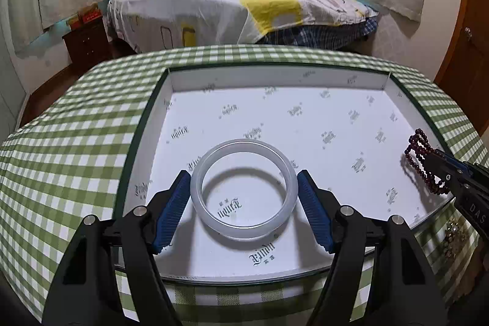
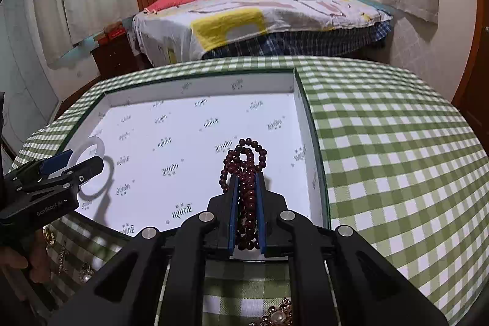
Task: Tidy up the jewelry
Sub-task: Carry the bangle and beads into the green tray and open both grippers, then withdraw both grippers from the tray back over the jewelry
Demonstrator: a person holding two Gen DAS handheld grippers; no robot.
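White bangle lies flat, pinched across its width by your left gripper, over the box floor. Right gripper, clamped on the bead strand, hangs right of it.

Each claw is matte black plastic, with two angular fingers carried on linked arms pinned by round silver screw heads. The left claw has ribbed blue pads lining the inner faces of its fingers, and seen from the right wrist its side carries small silver screws and faint grey lettering. The right claw has flat blue pads, and its body bears white letters "DAS" in the left wrist view.
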